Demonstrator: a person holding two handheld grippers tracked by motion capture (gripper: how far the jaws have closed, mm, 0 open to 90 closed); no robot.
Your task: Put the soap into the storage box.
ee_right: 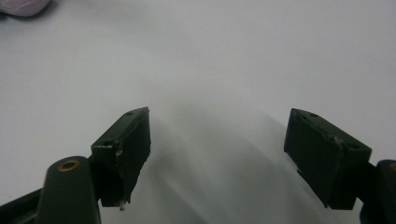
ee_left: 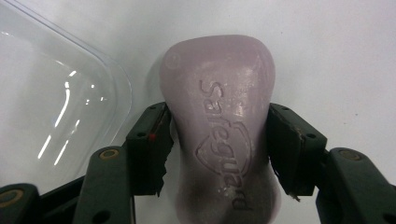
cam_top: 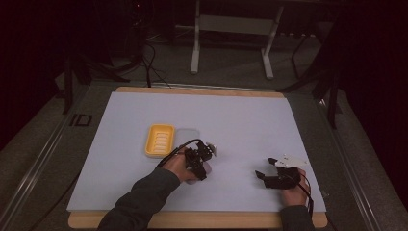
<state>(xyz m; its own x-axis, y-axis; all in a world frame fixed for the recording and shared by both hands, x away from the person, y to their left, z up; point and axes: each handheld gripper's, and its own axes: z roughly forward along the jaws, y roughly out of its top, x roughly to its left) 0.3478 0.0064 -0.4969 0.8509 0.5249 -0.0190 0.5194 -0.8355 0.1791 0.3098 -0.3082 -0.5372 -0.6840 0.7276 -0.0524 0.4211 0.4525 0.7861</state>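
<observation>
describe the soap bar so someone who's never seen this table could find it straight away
On the white table sheet, find the yellow soap dish left of centre with a clear lid beside it. Just nearer the person from the lid, the left gripper has its jaws closed on the soap bar: pale lilac, rounded, with a stamped brand name, unlike the clear lid.

On the tabletop [cam_top: 144,192], left of centre: soap dish [cam_top: 159,140], with clear lid [cam_top: 188,138] just beside it on the right, touching or nearly so. Nearer the person, in front of the lid: bar of soap [ee_left: 219,121], lying flat between the jaws of the left gripper [cam_top: 208,152], pads against both its sides; lid edge just left of the bar in the left gripper view. Well apart to the right, near the front edge: right gripper [cam_top: 265,169], jaws spread over bare tabletop.
</observation>
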